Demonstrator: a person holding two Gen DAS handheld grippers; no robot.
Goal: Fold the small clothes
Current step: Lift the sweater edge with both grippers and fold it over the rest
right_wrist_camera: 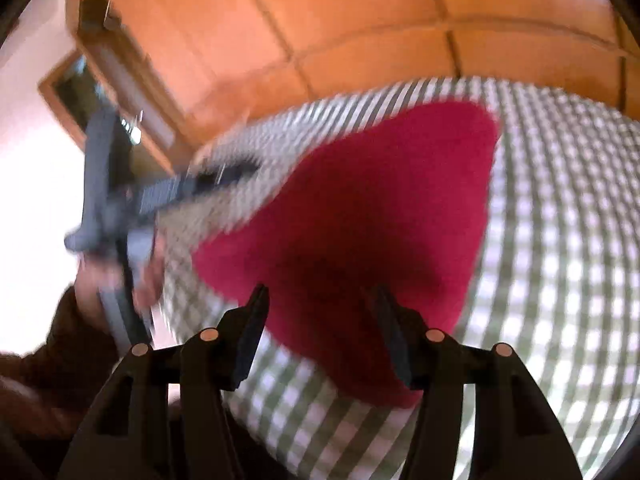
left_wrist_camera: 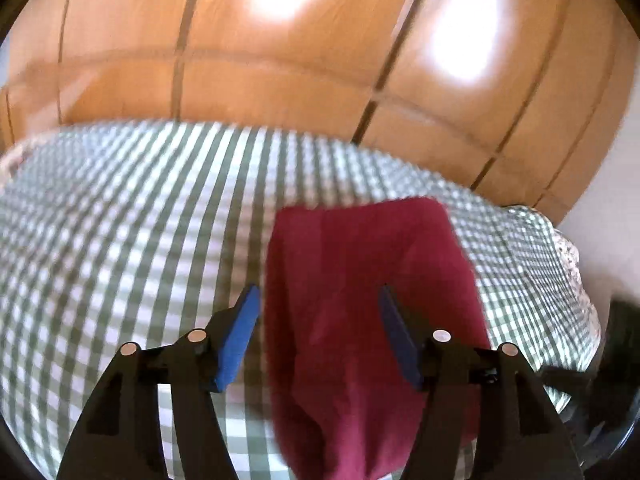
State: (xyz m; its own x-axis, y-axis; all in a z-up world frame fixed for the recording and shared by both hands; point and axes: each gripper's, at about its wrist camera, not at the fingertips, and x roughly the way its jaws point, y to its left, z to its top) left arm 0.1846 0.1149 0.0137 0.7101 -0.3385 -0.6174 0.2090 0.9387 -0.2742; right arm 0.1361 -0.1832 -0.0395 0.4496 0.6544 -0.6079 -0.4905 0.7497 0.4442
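Note:
A small dark red garment (left_wrist_camera: pixel 368 300) lies flat on the green-and-white checked cloth (left_wrist_camera: pixel 120 240). My left gripper (left_wrist_camera: pixel 320 300) is open, its blue pads (left_wrist_camera: pixel 240 332) spread, with the garment's left part between and below them. In the right wrist view the same red garment (right_wrist_camera: pixel 372 216) lies on the checked cloth (right_wrist_camera: pixel 560 240). My right gripper (right_wrist_camera: pixel 320 300) is open above the garment's near edge, holding nothing. The left gripper (right_wrist_camera: pixel 120 208) shows blurred at the left of that view, held in a hand.
Orange wooden cupboard doors (left_wrist_camera: pixel 280 60) rise behind the checked cloth. The cloth's far edge (left_wrist_camera: pixel 560 248) drops off at the right. A wooden frame (right_wrist_camera: pixel 80 80) and pale wall are at the left of the right wrist view. Both views are motion-blurred.

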